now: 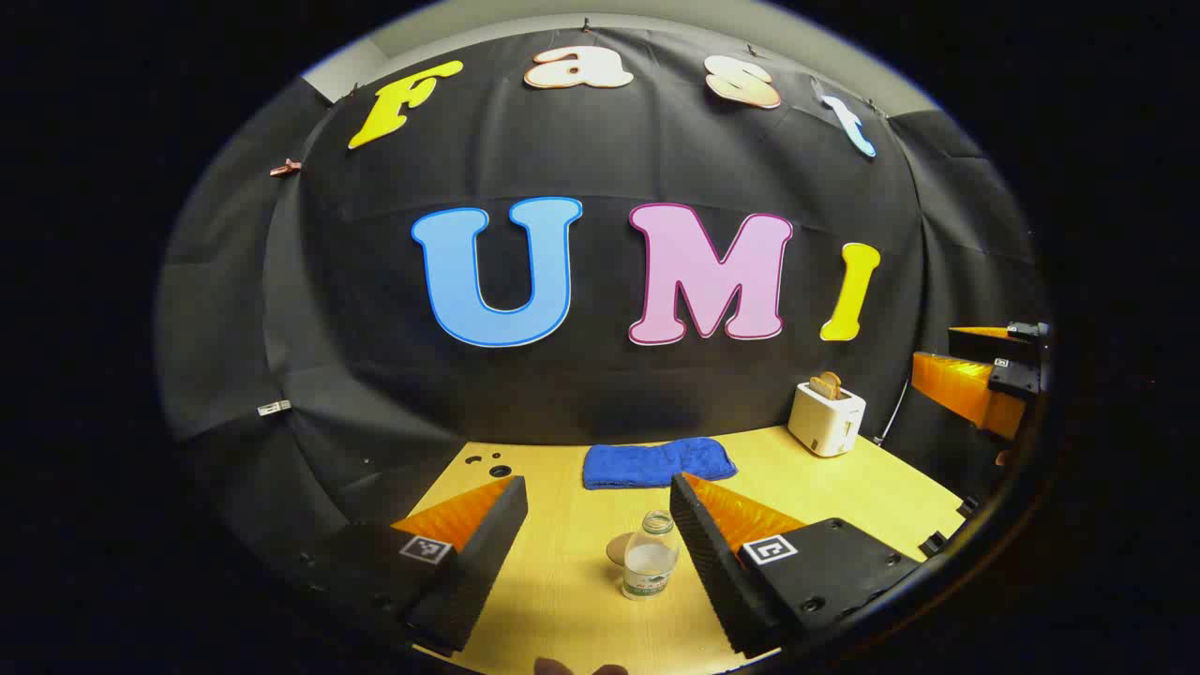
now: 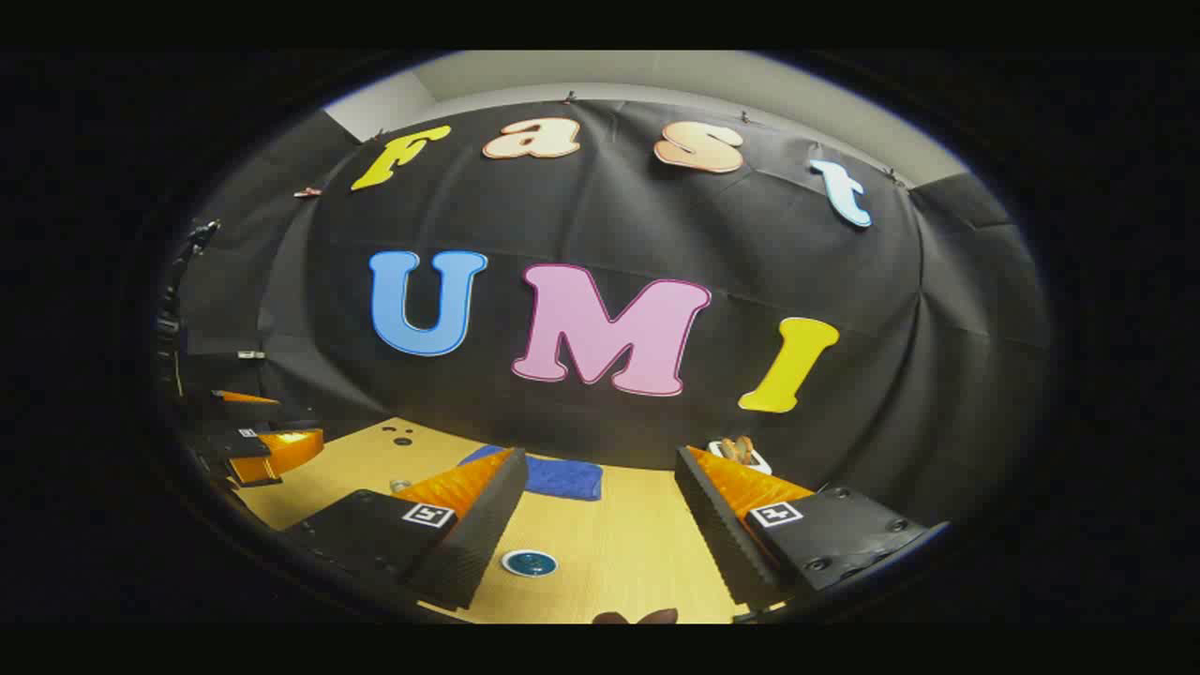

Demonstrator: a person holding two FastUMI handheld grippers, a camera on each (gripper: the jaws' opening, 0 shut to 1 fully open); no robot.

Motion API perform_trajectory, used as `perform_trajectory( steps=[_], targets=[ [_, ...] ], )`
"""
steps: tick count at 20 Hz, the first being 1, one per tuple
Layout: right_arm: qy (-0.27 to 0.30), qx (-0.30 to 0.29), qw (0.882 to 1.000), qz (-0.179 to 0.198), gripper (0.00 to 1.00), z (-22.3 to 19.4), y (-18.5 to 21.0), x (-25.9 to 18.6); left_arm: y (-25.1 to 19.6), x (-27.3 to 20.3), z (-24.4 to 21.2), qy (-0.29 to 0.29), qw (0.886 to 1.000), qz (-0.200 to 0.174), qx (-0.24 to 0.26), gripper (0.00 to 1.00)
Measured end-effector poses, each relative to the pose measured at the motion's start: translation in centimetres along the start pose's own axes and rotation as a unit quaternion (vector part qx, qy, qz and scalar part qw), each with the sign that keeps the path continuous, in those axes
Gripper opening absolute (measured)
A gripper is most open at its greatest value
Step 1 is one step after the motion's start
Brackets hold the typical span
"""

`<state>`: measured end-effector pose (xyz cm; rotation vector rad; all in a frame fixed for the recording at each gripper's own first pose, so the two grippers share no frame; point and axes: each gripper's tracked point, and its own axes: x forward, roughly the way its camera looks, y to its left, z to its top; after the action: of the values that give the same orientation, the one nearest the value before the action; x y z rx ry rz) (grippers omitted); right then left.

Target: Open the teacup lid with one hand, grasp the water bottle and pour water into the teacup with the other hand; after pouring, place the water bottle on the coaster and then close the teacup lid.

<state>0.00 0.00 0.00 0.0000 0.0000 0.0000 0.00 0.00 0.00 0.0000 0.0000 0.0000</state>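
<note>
Coaster (image 1: 619,547) half hidden behind water bottle (image 1: 649,555). Left gripper (image 1: 597,544) fingers wide; right gripper (image 2: 595,525) fingers wide. Wooden tabletop (image 1: 562,600); blue towel (image 1: 656,463) beyond bottle.

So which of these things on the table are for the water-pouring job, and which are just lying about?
For the job: water bottle, coaster, teacup, left claw and right claw, both open.
Lying about: blue towel, toaster.
</note>
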Motion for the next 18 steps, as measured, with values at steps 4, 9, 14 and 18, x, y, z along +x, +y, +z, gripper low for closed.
perform_trajectory(
  steps=[4,9,14,18],
  targets=[
    [-0.004,0.001,1.0,0.006,0.98,0.5,0.4,0.0,-0.1,-0.1,0.2,-0.004,1.0,0.001,0.005,0.97],
    [-0.006,-0.001,1.0,0.01,0.98,0.5,0.5,-0.2,-0.3,-0.1,-0.1,-0.001,1.0,0.004,0.004,0.97],
    [-0.003,0.003,1.0,0.012,0.98,0.3,0.2,-0.4,-1.0,-0.5,0.1,-0.002,1.0,0.001,0.008,0.96],
    [-0.004,0.007,1.0,0.023,0.98,-0.1,0.4,-0.6,-1.6,-0.6,-0.1,-0.001,1.0,-0.004,0.007,0.97]
  ],
)
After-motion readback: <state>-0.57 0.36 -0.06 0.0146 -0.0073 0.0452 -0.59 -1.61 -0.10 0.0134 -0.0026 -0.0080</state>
